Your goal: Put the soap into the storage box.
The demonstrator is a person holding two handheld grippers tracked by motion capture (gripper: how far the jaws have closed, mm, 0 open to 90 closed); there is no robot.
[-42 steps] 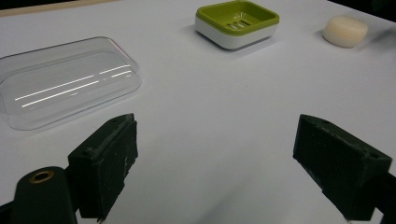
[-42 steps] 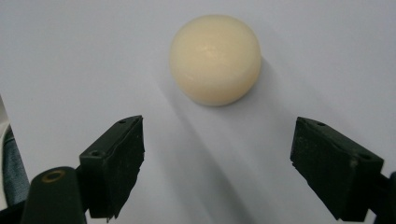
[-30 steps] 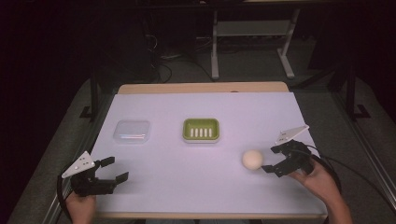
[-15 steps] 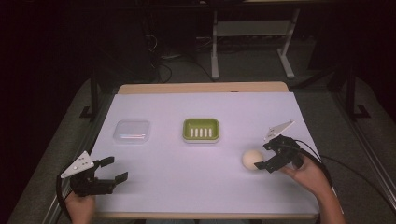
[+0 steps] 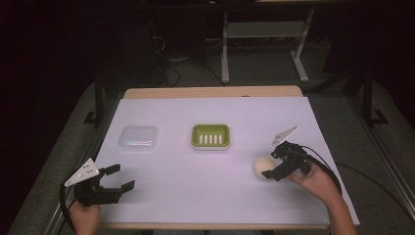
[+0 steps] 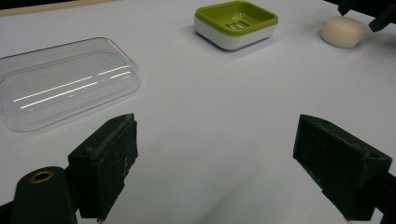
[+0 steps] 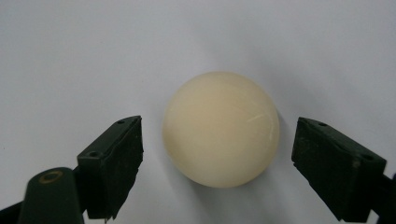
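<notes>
The white worktop [image 5: 210, 196] carries everything, and I take the green soap dish [image 5: 210, 136] at its middle as my landmark. Well to the left of the dish lies the clear lid [image 5: 139, 137], flat and untouched. Well in front of the dish and to its left, my left claw [image 5: 119, 177] waits with its jaws wide apart and nothing between them. To the right of the dish and a little nearer me sits the cream soap bar [image 7: 221, 129], rounded and resting on the worktop. My right claw [image 5: 273, 163] is spread open around it, one jaw on each side, neither touching yet.

To grip well, I judge I should centre the soap bar between the jaws, keep them low near the worktop, and close slowly. The bar looks smooth and curved, so a high or uneven pinch could squirt it out.
</notes>
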